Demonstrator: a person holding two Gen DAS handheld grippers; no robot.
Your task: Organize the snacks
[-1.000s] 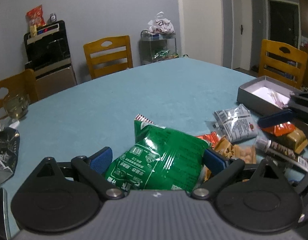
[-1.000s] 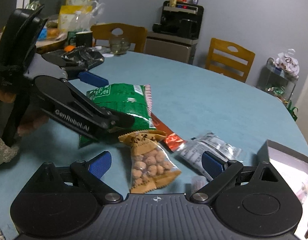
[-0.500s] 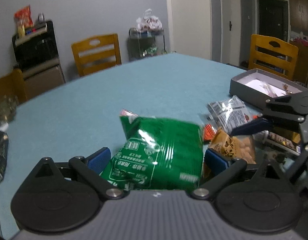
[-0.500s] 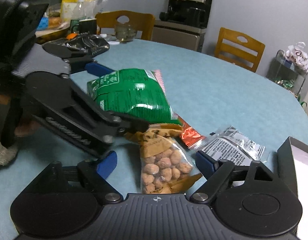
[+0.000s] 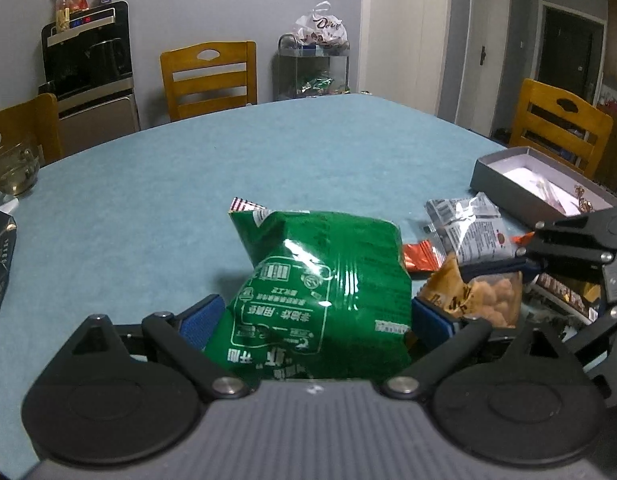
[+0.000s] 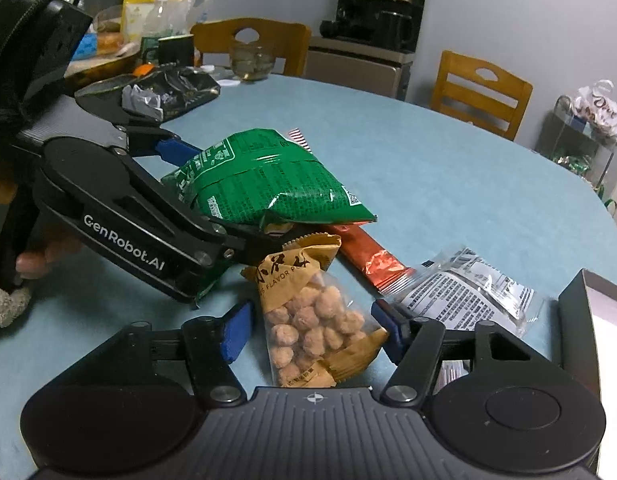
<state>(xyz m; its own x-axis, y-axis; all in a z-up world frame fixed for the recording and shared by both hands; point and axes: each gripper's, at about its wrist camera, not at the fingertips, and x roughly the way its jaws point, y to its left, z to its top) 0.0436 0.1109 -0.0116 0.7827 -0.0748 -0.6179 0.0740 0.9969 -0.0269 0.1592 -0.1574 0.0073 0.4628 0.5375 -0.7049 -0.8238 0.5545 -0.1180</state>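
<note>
Right wrist view shows the right gripper (image 6: 312,332), jaws just closing around but not yet pinching the peanut packet (image 6: 308,312) on the table (image 6: 448,184), while the left gripper (image 5: 316,316) clamps the green bag (image 5: 324,280); next, finish the squeeze.

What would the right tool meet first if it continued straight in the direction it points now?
The peanut packet: it already lies between the right tool's fingers, which have just been closing. Beyond it lie the orange sachet and the green bag; depth is unclear.
</note>
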